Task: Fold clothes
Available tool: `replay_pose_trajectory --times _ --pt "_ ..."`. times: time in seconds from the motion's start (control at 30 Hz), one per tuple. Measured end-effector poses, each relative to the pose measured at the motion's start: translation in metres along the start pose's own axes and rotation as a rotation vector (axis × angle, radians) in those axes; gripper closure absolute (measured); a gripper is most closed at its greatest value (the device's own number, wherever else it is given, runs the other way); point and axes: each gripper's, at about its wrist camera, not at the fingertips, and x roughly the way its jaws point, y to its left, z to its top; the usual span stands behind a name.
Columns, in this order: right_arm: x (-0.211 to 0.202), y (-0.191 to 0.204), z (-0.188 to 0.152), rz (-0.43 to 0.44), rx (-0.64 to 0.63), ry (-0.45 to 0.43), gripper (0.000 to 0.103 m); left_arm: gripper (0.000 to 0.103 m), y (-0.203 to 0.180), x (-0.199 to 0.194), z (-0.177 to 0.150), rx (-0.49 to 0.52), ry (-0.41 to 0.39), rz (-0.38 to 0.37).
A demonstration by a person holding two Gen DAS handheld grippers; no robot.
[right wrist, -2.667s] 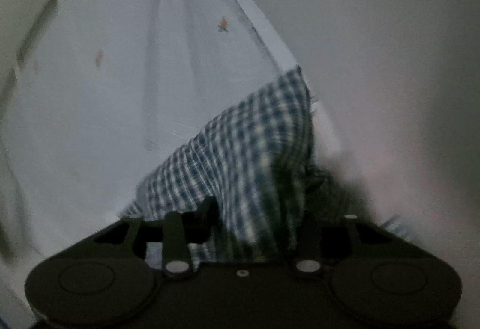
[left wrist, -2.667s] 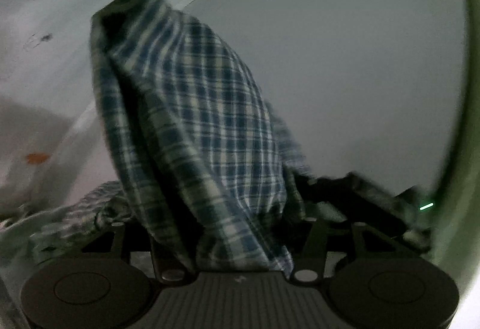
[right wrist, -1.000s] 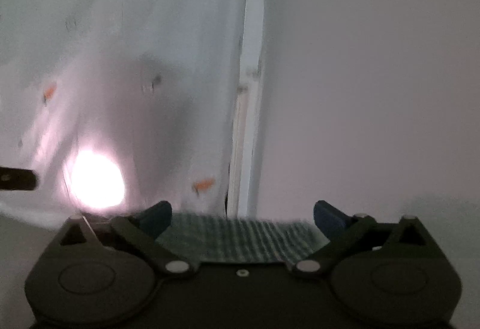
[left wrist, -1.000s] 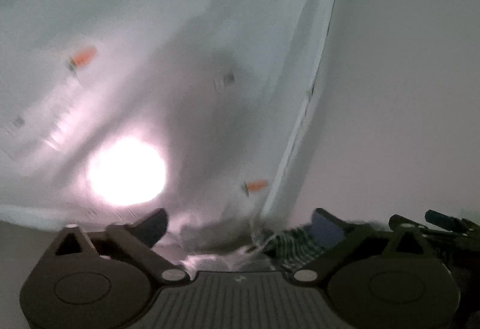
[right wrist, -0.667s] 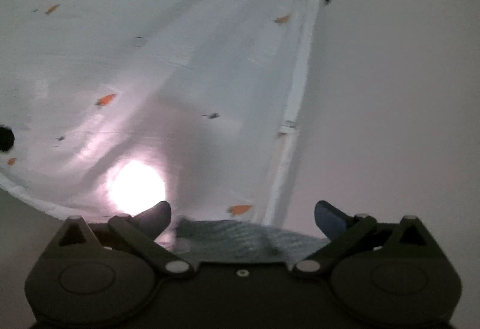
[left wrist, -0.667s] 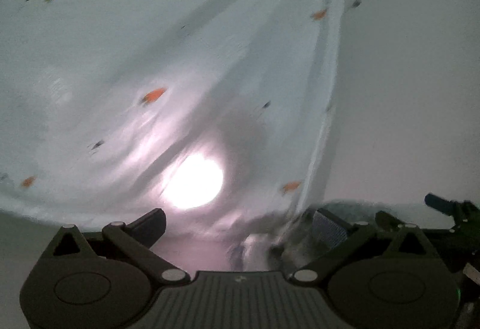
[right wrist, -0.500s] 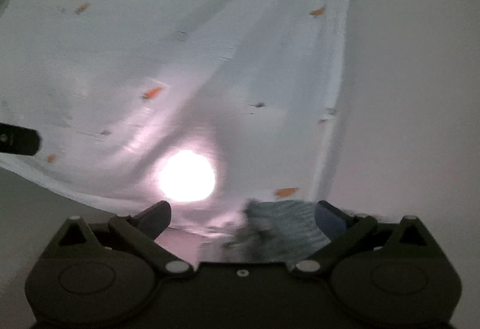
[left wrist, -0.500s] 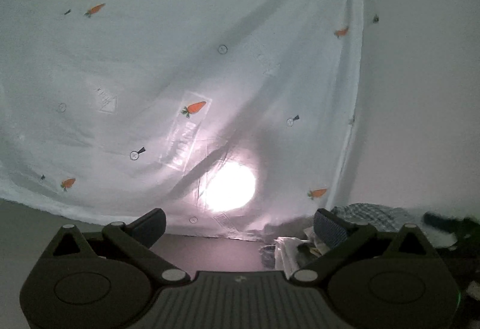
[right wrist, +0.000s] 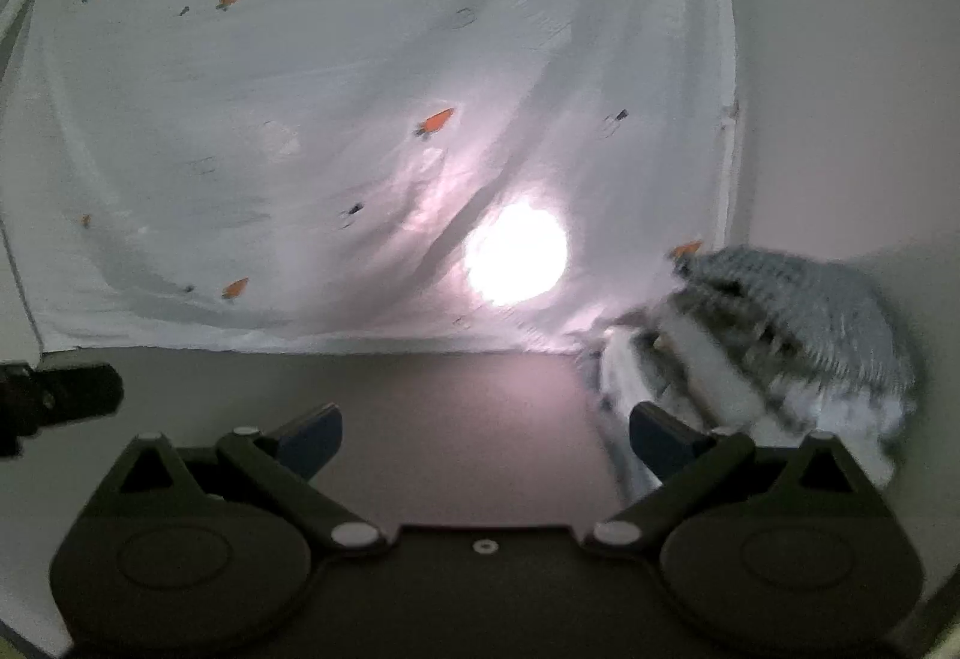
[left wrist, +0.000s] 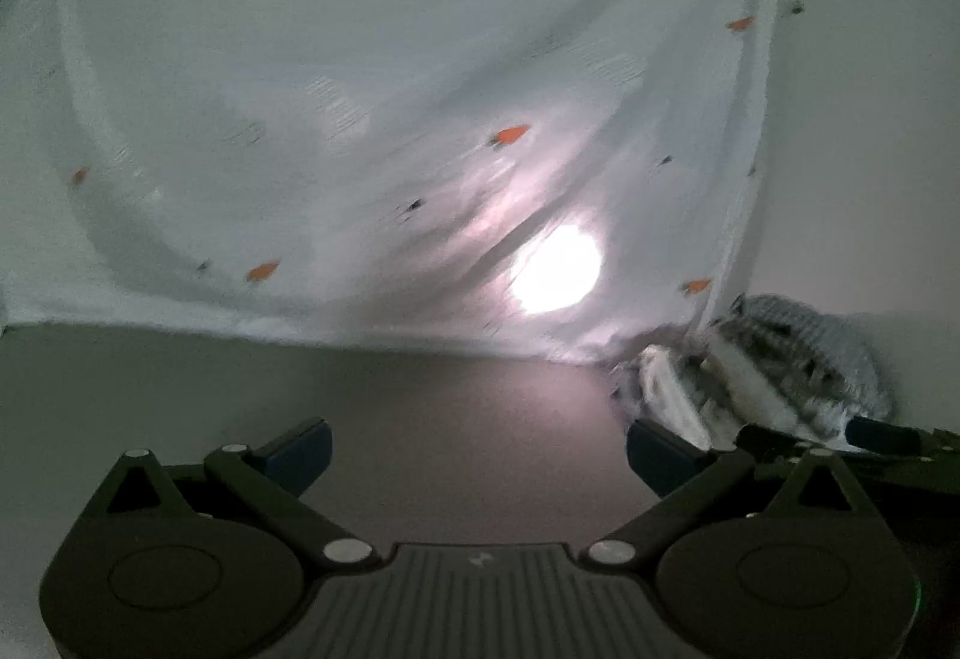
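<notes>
You have no words, labels, brands or numbers to read in either view; the only marks are small orange carrot prints on the white sheet [left wrist: 372, 77], and those carry no lettering.

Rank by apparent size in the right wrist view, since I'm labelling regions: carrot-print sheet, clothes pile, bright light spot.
1. carrot-print sheet
2. clothes pile, nearer the camera, so enlarged
3. bright light spot

White sheet [left wrist: 360, 59] with orange carrots, blue-white checked clothes [right wrist: 798, 311]
</notes>
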Motion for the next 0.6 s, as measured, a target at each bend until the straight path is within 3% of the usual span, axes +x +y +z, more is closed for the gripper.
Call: replay_pose_trajectory --times 0.33,0.6 --pt "-0.069 0.094 -0.048 0.034 -0.017 0.074 0.000 0.000 0.079 -0.085 -0.039 0.018 0.063 0.084" --pt "-0.113 0.141 -0.080 0.036 -0.042 0.102 0.000 0.000 0.112 -0.126 -0.064 0.020 0.106 0.109"
